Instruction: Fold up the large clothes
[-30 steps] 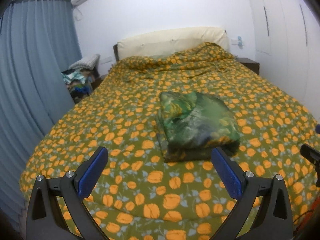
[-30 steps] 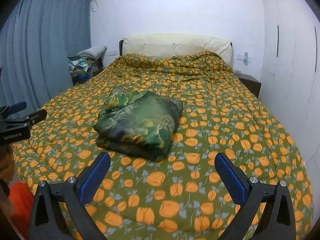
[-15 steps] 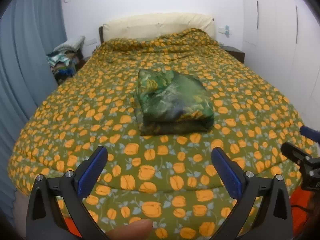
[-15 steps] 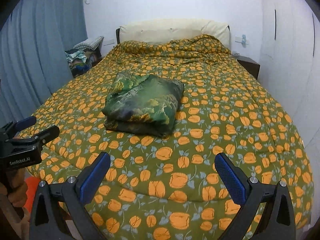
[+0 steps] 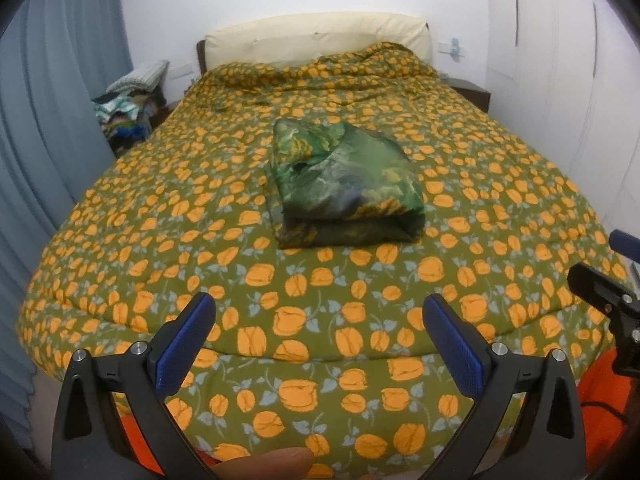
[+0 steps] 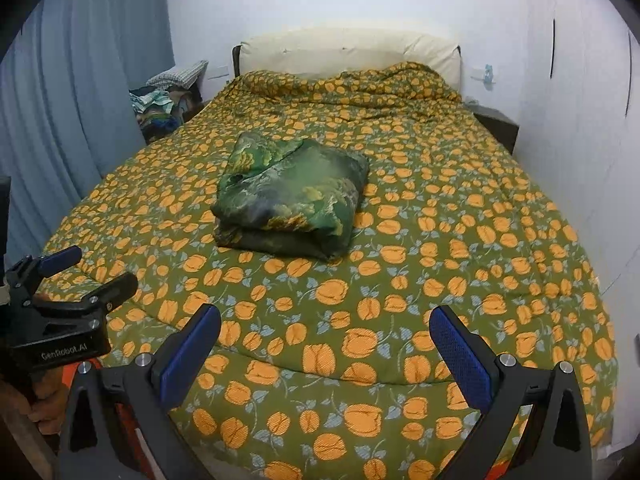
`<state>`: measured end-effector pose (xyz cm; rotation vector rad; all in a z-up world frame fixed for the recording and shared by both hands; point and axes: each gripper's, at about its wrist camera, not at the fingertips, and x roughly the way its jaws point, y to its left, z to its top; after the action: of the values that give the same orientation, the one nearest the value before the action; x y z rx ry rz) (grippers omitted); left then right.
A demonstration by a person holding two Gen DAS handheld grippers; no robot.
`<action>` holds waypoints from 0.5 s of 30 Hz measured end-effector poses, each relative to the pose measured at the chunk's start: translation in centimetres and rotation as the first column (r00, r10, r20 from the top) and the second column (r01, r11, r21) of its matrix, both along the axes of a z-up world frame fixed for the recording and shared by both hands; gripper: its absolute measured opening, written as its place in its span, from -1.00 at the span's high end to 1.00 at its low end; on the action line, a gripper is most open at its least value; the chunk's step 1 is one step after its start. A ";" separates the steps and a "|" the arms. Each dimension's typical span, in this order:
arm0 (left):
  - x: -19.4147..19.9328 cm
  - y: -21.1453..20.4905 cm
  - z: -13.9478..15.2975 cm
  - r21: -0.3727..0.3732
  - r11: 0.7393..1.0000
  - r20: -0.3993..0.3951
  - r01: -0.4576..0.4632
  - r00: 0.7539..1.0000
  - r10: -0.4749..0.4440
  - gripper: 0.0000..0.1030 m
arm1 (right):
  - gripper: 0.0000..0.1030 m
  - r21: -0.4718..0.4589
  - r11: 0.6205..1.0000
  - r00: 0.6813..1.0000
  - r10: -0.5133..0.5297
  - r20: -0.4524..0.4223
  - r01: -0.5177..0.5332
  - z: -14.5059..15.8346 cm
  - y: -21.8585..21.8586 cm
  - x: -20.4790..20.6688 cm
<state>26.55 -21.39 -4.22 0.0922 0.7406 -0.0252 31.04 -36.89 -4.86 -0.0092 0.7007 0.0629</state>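
A: Right wrist view, any text? Only "GenRobot.AI", printed white on the black body of the left tongs [image 6: 86, 268] at the left edge. Nothing else readable.

B: Edges and room?

A: Bed [image 6: 460, 264] with the green quilt in orange flowers fills most of both views. Its foot edge curves just ahead of both tongs. Blue curtain [image 6: 80, 80] runs along the bed's left side, white wardrobe doors [image 5: 560, 60] along the right. Cream headboard [image 5: 316, 36] at the far end, a dark nightstand [image 6: 496, 124] at the far right corner, a pile of clothes [image 5: 124, 112] at the far left. Quilt surface around the bundle is bare on all sides.

B: Task item?

A: Folded green garment [image 5: 344, 184], a thick rectangular bundle, lies flat mid-bed, fold edge facing the foot. From the left wrist it sits straight ahead, well apart from the left tongs [image 5: 316, 320]. From the right wrist, the garment [image 6: 292, 196] is ahead and slightly left of the right tongs [image 6: 326, 332], also well apart.

B: Tongs state?

A: Both spread wide, blue pads [image 5: 188, 340] hold nothing. Right tongs [image 5: 604, 272] also show at the left view's right edge. A fingertip [image 5: 268, 462] pokes in at the bottom.
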 end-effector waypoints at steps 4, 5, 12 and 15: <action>-0.1 0.0 0.4 0.008 1.000 0.019 -0.009 1.000 0.009 -1.00 | -0.99 -0.006 1.000 1.000 -0.006 -0.007 0.006 0.0 -0.1 0.1; -0.1 0.0 0.4 0.008 1.000 0.021 -0.010 1.000 0.010 -1.00 | -0.99 -0.007 1.000 1.000 -0.011 -0.012 0.010 -0.1 -0.1 0.1; 0.2 0.6 0.3 -0.027 1.000 -0.003 -0.016 1.000 0.016 -1.00 | -0.99 -0.043 0.999 0.999 -0.022 -0.025 0.021 -0.3 0.1 0.1; 0.1 0.5 0.3 -0.015 1.000 -0.005 -0.019 1.000 0.019 -1.00 | -0.99 -0.064 0.998 1.000 -0.022 -0.018 0.020 -0.2 0.4 0.1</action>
<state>26.69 -20.89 -3.91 0.0706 0.7461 -0.0132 31.13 -36.47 -5.09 -0.0622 0.7215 0.0207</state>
